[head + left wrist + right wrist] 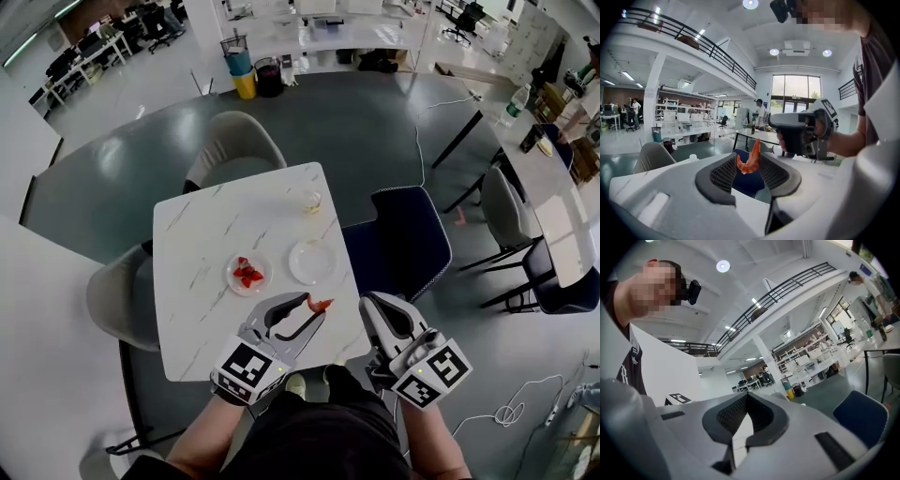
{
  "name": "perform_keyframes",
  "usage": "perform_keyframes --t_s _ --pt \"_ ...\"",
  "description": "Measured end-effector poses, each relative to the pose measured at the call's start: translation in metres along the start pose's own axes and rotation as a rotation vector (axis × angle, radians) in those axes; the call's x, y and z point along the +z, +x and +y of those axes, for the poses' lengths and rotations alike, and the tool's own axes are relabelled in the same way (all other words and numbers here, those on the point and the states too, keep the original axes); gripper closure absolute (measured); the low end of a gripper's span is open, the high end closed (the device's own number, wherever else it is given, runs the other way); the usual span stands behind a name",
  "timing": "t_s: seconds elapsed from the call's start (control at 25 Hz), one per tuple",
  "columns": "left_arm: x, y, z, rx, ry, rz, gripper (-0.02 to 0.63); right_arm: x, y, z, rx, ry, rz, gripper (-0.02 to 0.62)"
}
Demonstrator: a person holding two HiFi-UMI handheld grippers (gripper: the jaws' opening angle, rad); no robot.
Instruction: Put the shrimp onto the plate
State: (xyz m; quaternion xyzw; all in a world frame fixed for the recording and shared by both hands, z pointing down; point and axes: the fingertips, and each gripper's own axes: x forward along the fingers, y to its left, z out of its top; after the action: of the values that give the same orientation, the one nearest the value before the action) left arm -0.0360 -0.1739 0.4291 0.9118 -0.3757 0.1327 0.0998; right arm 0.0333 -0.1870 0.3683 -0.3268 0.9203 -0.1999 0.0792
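Observation:
My left gripper [310,304] is shut on an orange-red shrimp [322,305], held over the near right part of the white marble table [202,234]. In the left gripper view the shrimp [750,159] hangs curled between the two dark pads, tail up. A small plate [248,274] with several red shrimp lies mid-table, left of an empty white plate [311,261]. My right gripper [370,302] hovers just off the table's near right edge, shut with nothing in it; its pads [761,416] meet at the tips [746,397].
A small pale cup [312,200] stands near the table's far right edge. A dark blue chair [403,239] is on the right, a grey chair [234,141] at the far side, another grey chair [117,300] on the left. My right gripper [801,133] shows beyond the shrimp.

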Motion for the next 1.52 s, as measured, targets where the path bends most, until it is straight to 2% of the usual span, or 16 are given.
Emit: perform_keyframes --t_s 0.24,0.48,0.88,1.16,1.52 --pt "-0.022 0.049 0.031 0.071 0.024 0.077 0.449 -0.001 0.022 -0.053 0.056 0.019 0.052 0.594" --pt "-0.053 0.077 0.055 0.096 0.016 0.167 0.449 -0.013 0.041 -0.075 0.075 0.051 0.073 0.592" --pt "-0.146 0.121 0.094 0.053 0.049 0.325 0.449 -0.060 0.056 -0.108 -0.004 0.085 0.097 0.592" --pt "-0.207 0.150 0.118 0.078 0.067 0.449 0.449 -0.092 0.067 -0.121 -0.023 0.112 0.094 0.592" --pt "-0.259 0.169 0.132 0.068 0.075 0.591 0.449 -0.115 0.071 -0.140 -0.039 0.143 0.097 0.592"
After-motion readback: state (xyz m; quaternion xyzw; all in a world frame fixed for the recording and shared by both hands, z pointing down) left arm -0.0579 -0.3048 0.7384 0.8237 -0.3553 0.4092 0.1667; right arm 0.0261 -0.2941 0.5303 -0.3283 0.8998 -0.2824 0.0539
